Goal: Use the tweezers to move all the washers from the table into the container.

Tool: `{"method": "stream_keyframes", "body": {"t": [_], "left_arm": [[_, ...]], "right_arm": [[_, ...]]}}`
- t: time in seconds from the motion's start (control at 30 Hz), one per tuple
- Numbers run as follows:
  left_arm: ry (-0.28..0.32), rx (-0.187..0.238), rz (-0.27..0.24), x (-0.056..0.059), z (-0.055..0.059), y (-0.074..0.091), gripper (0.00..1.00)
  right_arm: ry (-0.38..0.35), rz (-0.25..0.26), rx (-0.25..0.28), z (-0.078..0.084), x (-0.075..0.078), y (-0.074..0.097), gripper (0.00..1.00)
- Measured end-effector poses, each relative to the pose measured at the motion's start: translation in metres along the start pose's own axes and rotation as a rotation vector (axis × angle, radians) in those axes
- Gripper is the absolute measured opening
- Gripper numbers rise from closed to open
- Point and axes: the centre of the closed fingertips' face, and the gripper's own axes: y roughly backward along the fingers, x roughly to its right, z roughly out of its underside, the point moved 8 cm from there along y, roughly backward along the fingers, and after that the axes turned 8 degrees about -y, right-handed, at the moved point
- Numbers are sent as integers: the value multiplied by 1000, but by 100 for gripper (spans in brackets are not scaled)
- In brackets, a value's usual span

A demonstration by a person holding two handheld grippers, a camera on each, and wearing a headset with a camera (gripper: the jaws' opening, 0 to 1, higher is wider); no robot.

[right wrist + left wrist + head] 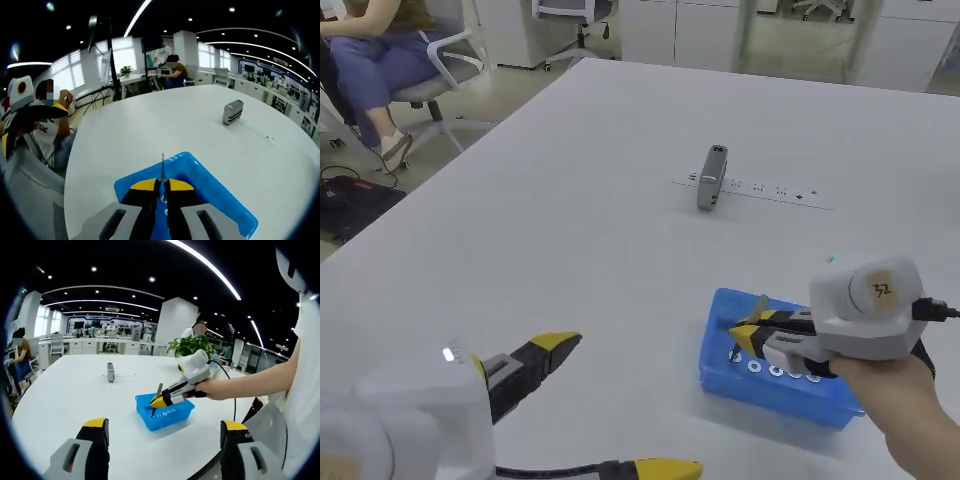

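Right gripper [745, 335]: jaws clamped on tweezers [162, 167], above the container's left end; the tweezer tips pointed down into it.
Left gripper [625, 405]: jaws spread wide and empty, near left, well apart from the container.
Container [770, 398]: blue, open-topped, near right on the table.
Washers [775, 370]: a row inside the container, along its near wall.
Table [570, 230]: white; left edge ran diagonally, far edge crossed the top; a broad bare stretch lay between grippers and box.
Box [712, 178]: silver, mid-table, far side of the container, well apart from it.
Beyond left edge: chair [450, 55] with a seated person [380, 50].
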Motion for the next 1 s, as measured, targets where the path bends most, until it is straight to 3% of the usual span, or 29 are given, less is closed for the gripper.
{"method": "stream_keyframes", "body": {"t": [0.13, 0.37, 0.63, 0.87, 1.0], "left_arm": [[-3, -2, 6, 1, -1, -1, 94], [-1, 2, 18, 0, -1, -2, 92], [-4, 1, 44, 2, -3, -6, 86], [-28, -7, 67, 5, -5, -10, 77], [-15, 34, 74, 4, -11, -10, 66]], "right_arm": [[-2, -7, 11, 0, -1, 2, 4], [-15, 6, 109, -9, -2, 16, 4], [-21, 17, 250, -17, -15, 56, 3], [27, 4, 266, -6, -37, 90, 3], [45, -31, 257, 1, -52, 101, 3]]}}
